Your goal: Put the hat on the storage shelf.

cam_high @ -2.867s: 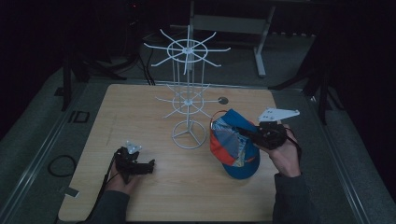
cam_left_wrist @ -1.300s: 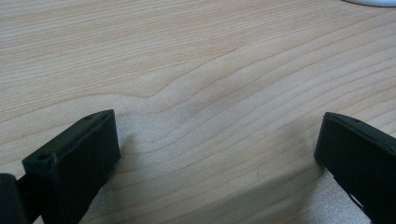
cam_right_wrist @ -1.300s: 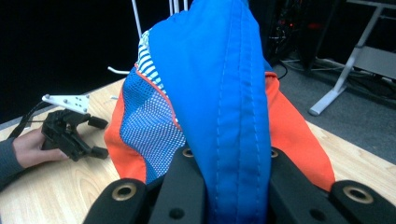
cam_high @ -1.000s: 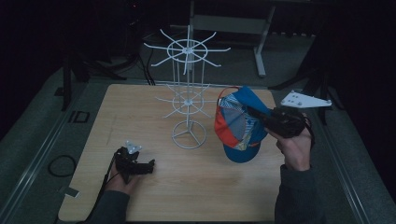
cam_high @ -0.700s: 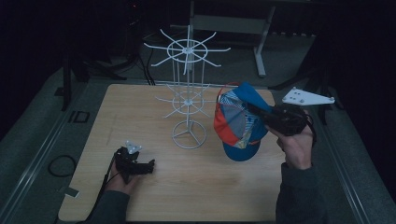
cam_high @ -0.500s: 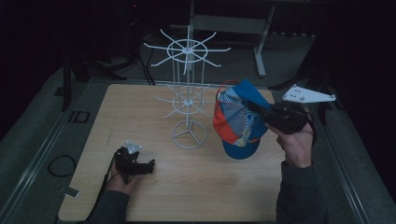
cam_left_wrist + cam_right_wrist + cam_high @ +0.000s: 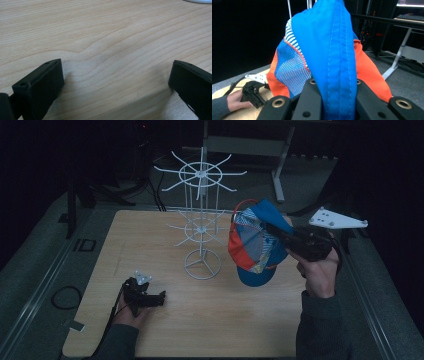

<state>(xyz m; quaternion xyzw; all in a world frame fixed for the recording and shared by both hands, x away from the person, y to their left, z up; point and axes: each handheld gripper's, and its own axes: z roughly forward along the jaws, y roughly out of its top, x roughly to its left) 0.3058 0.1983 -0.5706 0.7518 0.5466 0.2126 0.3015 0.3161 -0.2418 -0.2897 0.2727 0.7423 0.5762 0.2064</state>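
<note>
The white wire rack (image 7: 202,220) is standing mid-worktop (image 7: 215,320) with its spokes fanning outward, blocking the way just left of the hanging cap (image 7: 252,245), while bare wood is lying open between the left gripper (image 7: 159,298) and the rack's base.

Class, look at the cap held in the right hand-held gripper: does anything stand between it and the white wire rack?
Nothing visible does. The cap hangs from the right hand-held gripper just right of the wire rack, with open air between. The left hand-held gripper rests low on the table, well clear.
</note>
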